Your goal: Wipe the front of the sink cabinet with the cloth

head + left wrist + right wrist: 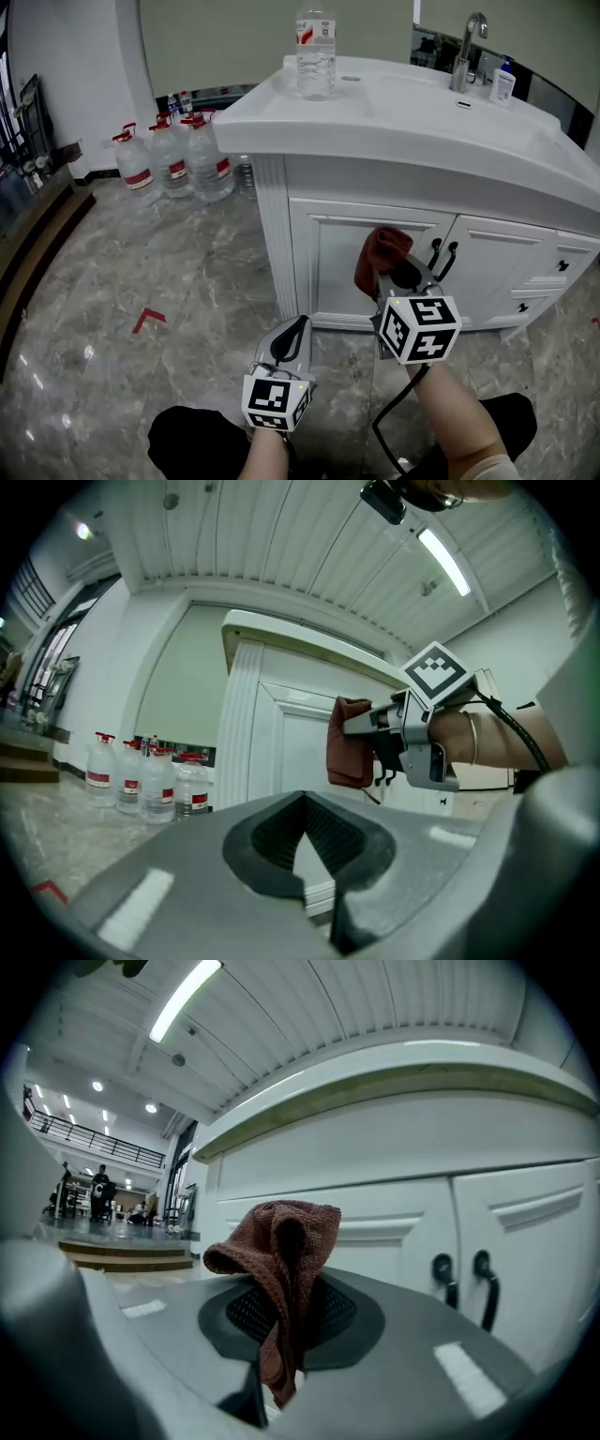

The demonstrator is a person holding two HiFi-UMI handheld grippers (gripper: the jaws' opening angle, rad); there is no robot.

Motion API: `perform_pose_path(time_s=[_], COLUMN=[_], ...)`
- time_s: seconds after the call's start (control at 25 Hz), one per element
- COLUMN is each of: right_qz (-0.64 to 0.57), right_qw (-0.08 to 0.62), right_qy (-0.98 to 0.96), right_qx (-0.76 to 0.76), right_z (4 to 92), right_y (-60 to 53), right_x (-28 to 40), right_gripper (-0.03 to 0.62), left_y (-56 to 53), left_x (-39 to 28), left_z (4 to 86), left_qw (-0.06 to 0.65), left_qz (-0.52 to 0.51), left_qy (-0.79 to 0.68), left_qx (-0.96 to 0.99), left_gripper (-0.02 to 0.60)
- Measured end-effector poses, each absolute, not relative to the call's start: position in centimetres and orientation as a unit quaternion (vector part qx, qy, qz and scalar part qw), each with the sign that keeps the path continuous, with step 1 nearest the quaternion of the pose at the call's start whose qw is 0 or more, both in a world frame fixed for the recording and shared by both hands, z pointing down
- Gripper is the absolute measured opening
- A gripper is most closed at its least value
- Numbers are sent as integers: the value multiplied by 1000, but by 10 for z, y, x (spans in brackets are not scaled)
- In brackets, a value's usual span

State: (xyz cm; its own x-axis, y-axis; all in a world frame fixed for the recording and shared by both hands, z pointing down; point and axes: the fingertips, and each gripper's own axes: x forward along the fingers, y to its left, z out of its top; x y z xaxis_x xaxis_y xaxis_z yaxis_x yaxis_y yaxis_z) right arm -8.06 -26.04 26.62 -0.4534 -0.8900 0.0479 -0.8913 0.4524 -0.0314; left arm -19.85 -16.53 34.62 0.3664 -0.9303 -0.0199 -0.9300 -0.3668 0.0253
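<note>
Right gripper view is the one to look at: the right gripper (278,1349) has its jaws clamped on a rust-brown terry cloth (281,1241), but only on a narrow fold, with the rest flopping up and over the top. From the head view, that cloth (382,251) sits up by the top of the left door of the white panelled sink cabinet (328,267), just beside the pair of black door handles (441,255). We can't honestly tell if it's pressing on the door or only hanging in front of it. The left gripper (305,846) is pinched together with nothing in it, parked low down near the grey marble floor (169,281), so it's no help steadying anything. Our main worry is the pinch being so thin that dragging the cloth across the paint could tug it right out of the jaws, especially along the raised panel edges. Second, so little cloth pokes out in front that the hard jaw tips could scrape the door instead of the fabric. Third, a sideways pass toward those handles could snag the loose flap. The black cable (394,417) trailing off the right gripper might also catch if we reach further along.
</note>
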Motion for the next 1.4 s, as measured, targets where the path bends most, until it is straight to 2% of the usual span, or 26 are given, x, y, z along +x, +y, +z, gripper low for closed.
perform_pose_path(time_s=[0.32, 0.52, 0.84, 1.4], right_qz=[43, 54, 55, 52], right_qw=[37, 50, 60, 82], right_qy=[-892, -895, -878, -832], right_qx=[449, 441, 472, 547], right_z=[298, 316, 327, 338], right_y=[-266, -272, -284, -290], right_x=[-195, -224, -184, -60], right_gripper=[81, 81, 83, 83], left_y=[-166, -166, -171, -182], left_x=[-238, -235, -227, -162], left_z=[347, 354, 365, 368], left_qw=[24, 28, 38, 20], left_qz=[-37, -31, -28, -11], left_qy=[-587, -576, -569, -525], left_qx=[809, 817, 821, 851], left_gripper=[0, 0, 0, 0])
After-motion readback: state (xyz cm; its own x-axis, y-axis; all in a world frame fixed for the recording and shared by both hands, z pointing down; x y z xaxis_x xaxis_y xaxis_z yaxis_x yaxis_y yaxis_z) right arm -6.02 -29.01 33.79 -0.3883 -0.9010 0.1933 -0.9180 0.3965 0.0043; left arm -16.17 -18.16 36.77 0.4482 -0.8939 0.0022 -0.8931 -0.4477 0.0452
